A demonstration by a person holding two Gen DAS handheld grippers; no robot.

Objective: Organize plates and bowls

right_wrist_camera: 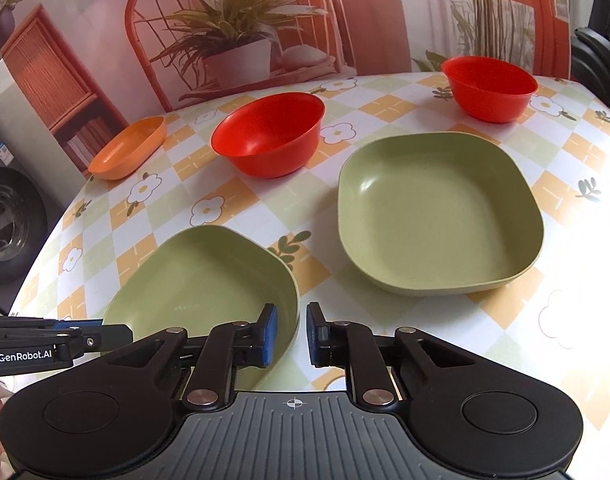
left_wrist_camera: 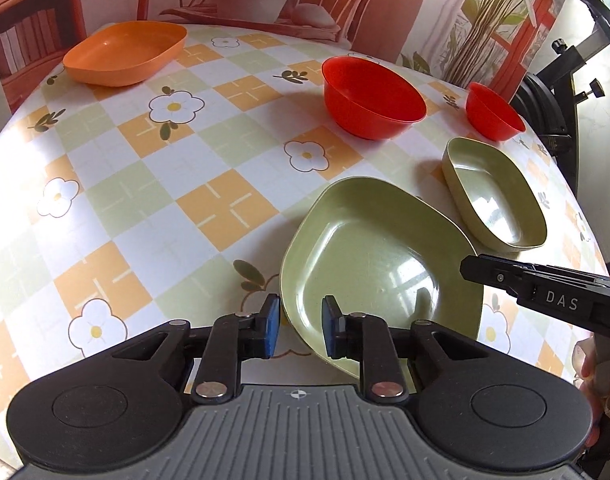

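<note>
Two green plates: near green plate (right_wrist_camera: 201,276) at the table's (left_wrist_camera: 145,184) near edge, its rim between my jaws on both sides; far green plate (right_wrist_camera: 437,216) just right, apart. My left gripper (left_wrist_camera: 301,330) and right gripper (right_wrist_camera: 291,334): part open, holding nothing. Two red bowls: big red bowl (right_wrist_camera: 269,136) and small red bowl (right_wrist_camera: 489,88), far. One orange plate (right_wrist_camera: 129,148), far left. Judgement: close squarely on the rim, lift level, nest green in green.

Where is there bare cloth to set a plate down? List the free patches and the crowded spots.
Free: the wide stretch left of the near green plate, between the orange dish and the left gripper. Crowded: the right side, where the second green plate and both red bowls sit close, and the right gripper is there.
</note>
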